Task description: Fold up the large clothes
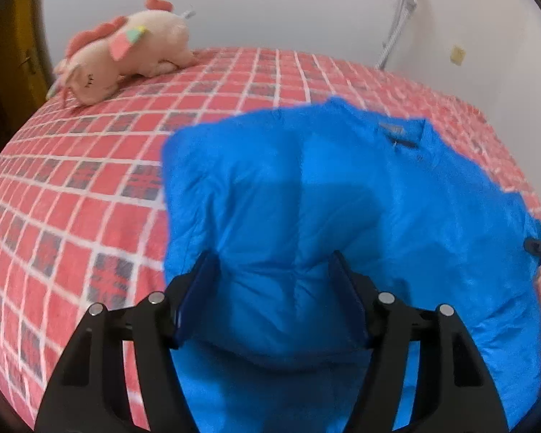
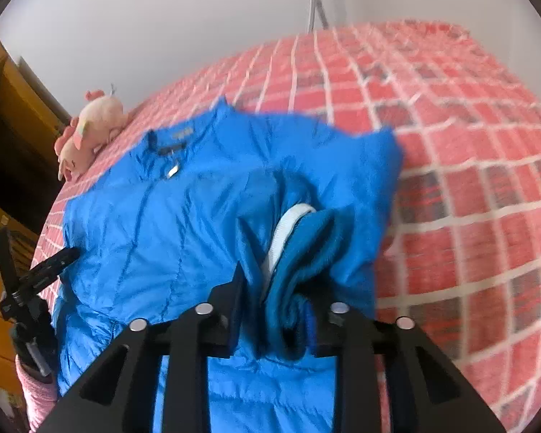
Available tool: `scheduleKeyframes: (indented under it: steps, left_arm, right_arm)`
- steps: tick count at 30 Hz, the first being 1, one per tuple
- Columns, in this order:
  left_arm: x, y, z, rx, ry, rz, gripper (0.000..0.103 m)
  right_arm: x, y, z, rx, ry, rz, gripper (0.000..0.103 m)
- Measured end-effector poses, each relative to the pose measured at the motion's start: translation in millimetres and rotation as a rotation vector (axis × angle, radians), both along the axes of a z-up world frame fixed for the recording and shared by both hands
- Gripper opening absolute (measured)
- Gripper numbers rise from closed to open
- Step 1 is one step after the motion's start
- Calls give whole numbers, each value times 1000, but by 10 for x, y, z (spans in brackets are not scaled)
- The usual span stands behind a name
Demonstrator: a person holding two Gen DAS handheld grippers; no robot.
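Note:
A bright blue quilted jacket [image 1: 342, 187] [image 2: 155, 223] lies spread on the bed, its collar [image 2: 169, 140] toward the far side. One sleeve is folded across the body. Its white-lined cuff [image 2: 299, 238] sits bunched between the fingers of my right gripper [image 2: 281, 288], which stand a little apart and do not pinch it. Part of the right gripper's far finger is hidden behind the cuff. My left gripper [image 1: 272, 267] hangs open over the jacket's near left part, with only quilted fabric showing between its fingers. It also appears in the right wrist view, where the left gripper [image 2: 50, 267] is at the jacket's left edge.
The bed [image 1: 72, 180] [image 2: 451, 144] has a red checked sheet. A pink plush toy [image 1: 126, 47] [image 2: 93, 126] lies at its far corner. Yellow wooden furniture [image 2: 3, 108] stands beyond the left side, a white wall behind. A pink sleeve [image 2: 36, 393] of the person shows at lower left.

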State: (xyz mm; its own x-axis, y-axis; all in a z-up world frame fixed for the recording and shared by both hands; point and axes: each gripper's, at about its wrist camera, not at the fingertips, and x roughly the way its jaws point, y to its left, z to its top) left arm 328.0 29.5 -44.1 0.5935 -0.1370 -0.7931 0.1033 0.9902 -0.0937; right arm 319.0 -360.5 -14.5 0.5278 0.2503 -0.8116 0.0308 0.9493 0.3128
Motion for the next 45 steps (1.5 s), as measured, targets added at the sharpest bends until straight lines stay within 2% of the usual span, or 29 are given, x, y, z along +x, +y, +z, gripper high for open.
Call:
scheduleKeyframes:
  steps: [2, 5, 8, 11, 13, 15, 19, 23, 26, 30, 34, 38, 41, 42, 45]
  left_arm:
    - [-151, -22, 211, -18, -66, -13, 65]
    - [-295, -147, 383, -32, -119, -41, 65]
    - [-311, -322, 312, -23, -101, -88, 65]
    - [-246, -416, 140, 26, -67, -88, 65]
    - [-147, -408, -38, 39, -4, -94, 65]
    - [-43, -373, -193, 34, 42, -94, 66]
    - [-59, -356, -192, 29, 33, -90, 66]
    - [-242, -328, -9, 10, -16, -82, 65]
    - [-307, -341, 80, 6, -43, -95, 68]
    - [-106, -376, -206, 21, 56, -99, 68]
    - [-31, -373, -248, 14, 70, -95, 68]
    - [-92, -332, -144, 22, 76, -85, 67]
    - [-420, -188, 171, 21, 18, -91, 68]
    - [-566, -140, 258, 32, 1, -93, 70]
    - [-1055, 39, 413, 86, -27, -89, 75]
  right_arm:
    - [-169, 7, 275, -79, -90, -33, 33]
    - [-292, 148, 442, -92, -153, 7, 33]
    - [-254, 346, 343, -59, -121, 85, 33]
    - [-145, 485, 133, -106, -61, 98, 33]
    - [-65, 480, -33, -124, -6, 89, 30]
    - [-27, 450, -134, -95, 18, 95, 30]
    - [-41, 427, -154, -83, 16, 97, 30]
    - [-186, 399, 51, -57, -57, 105, 31]
    - [-206, 436, 148, -49, -75, 118, 31]
    - [-60, 450, -149, -59, 20, 113, 30]
    - [-24, 434, -217, -33, 13, 118, 30]
    - [-266, 333, -34, 22, -35, 98, 31]
    - [-642, 257, 223, 21, -104, 98, 34]
    - [-804, 231, 282, 23, -118, 101, 38]
    - [-1186, 180, 287, 33, -103, 124, 42]
